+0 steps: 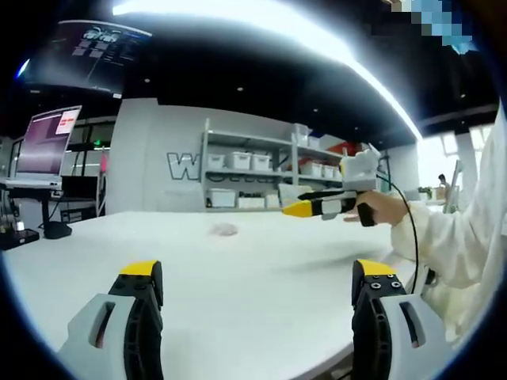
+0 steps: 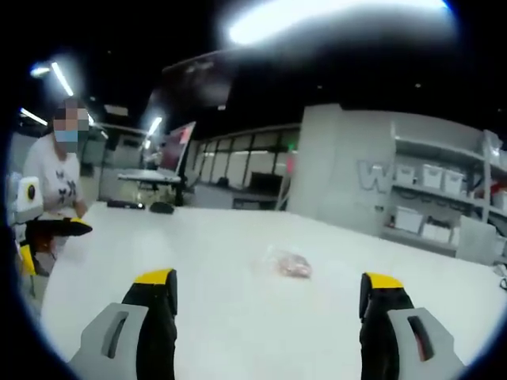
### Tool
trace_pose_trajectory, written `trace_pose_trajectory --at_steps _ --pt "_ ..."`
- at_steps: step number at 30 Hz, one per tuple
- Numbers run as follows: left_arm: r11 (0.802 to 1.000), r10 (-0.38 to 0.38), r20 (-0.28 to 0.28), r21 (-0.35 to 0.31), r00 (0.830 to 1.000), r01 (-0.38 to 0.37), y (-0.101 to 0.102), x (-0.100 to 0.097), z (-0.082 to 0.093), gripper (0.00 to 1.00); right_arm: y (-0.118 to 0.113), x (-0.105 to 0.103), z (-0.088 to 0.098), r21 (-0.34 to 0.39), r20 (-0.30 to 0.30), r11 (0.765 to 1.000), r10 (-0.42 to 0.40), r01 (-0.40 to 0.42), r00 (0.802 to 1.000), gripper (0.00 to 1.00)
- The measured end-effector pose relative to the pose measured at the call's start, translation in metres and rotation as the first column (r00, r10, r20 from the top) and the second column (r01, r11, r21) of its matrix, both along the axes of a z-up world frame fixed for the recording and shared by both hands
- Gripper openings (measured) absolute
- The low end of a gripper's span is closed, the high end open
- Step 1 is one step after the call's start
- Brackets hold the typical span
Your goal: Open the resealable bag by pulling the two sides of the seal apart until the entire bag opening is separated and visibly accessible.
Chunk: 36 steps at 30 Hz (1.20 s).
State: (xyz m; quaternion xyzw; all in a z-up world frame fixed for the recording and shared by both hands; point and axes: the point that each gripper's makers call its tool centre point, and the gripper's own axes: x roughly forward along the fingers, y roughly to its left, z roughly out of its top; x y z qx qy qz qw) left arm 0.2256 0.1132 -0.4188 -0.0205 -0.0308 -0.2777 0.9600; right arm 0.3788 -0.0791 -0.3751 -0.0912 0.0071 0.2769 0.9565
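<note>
Both grippers stand wide open and hold nothing. Seen in the left gripper view, the left gripper (image 1: 257, 285) shows its two yellow-tipped jaws well apart, with bare white table (image 1: 261, 324) between them and no contact with any object. The right gripper (image 2: 269, 297) in the right gripper view is spread just as wide and likewise touches nothing. The resealable bag (image 2: 289, 265) lies flat on the table, out past the jaw tips of the right gripper and roughly centred between them; it appears clear, with something pinkish inside, and its seal cannot be made out. In the left gripper view the same bag (image 1: 224, 229) is a faint patch farther off, left of centre. The right gripper also shows to the right there, held level above the table in the person's hand (image 1: 386, 207), its jaws pointing leftward toward the bag. This arrangement suggests an approach stage: the bag rests free in the middle of the table, reachable from both sides, and the jaws are held open, ready to take one side of the seal each. The opening step has not yet begun.
</note>
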Motion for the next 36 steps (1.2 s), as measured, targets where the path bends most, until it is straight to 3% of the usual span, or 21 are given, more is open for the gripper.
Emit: trace_pose_trajectory --at_steps 13,24,36 --pt "1.000 0.005 -0.006 0.000 1.000 -0.005 0.003 0.000 -0.002 0.98 0.003 -0.011 -0.001 0.080 -0.002 0.997 0.004 -0.004 1.000 0.95" --pt "1.000 0.014 -0.006 -0.011 1.000 -0.014 0.007 -0.001 -0.002 0.98 -0.009 -0.021 -0.002 -0.003 0.039 0.999 -0.047 0.047 0.998 0.95" --pt "1.000 0.022 -0.012 -0.011 1.000 -0.022 0.008 0.000 -0.005 0.97 -0.029 -0.045 -0.006 -0.008 0.054 0.996 -0.094 0.094 0.994 0.94"
